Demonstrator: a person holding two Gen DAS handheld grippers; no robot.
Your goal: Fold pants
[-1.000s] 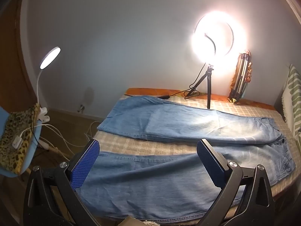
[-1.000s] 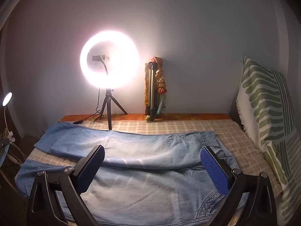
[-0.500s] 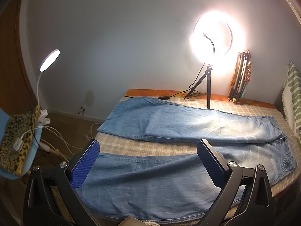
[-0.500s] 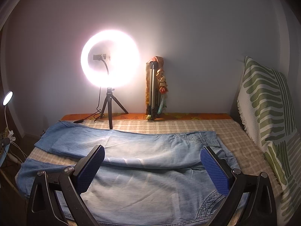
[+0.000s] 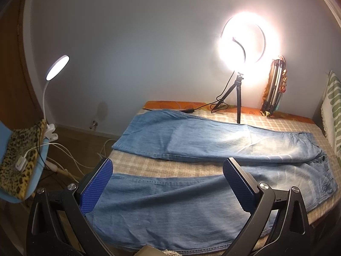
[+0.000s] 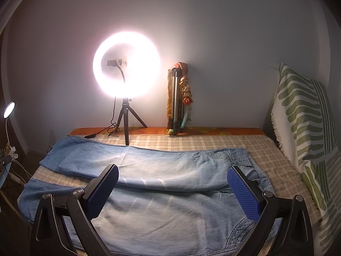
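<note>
Light blue jeans (image 5: 191,204) lie spread flat on a checked bed cover (image 5: 149,166), legs apart in a V, cuffs to the left and waist to the right. They also show in the right wrist view (image 6: 170,209). My left gripper (image 5: 168,183) is open and empty, held above the near leg toward the cuff end. My right gripper (image 6: 172,192) is open and empty, held above the hip and waist part, with a back pocket (image 6: 240,232) near its right finger.
A lit ring light on a small tripod (image 6: 125,119) stands at the back of the bed with its cable. A folded tripod (image 6: 179,100) leans on the wall. A green patterned pillow (image 6: 304,132) is at the right. A desk lamp (image 5: 57,68) and leopard-print chair (image 5: 19,155) are off the left edge.
Both grippers stay open; the views shift only slightly, the left one drifting a little so the lamp sits lower in view. The jeans have not moved.
</note>
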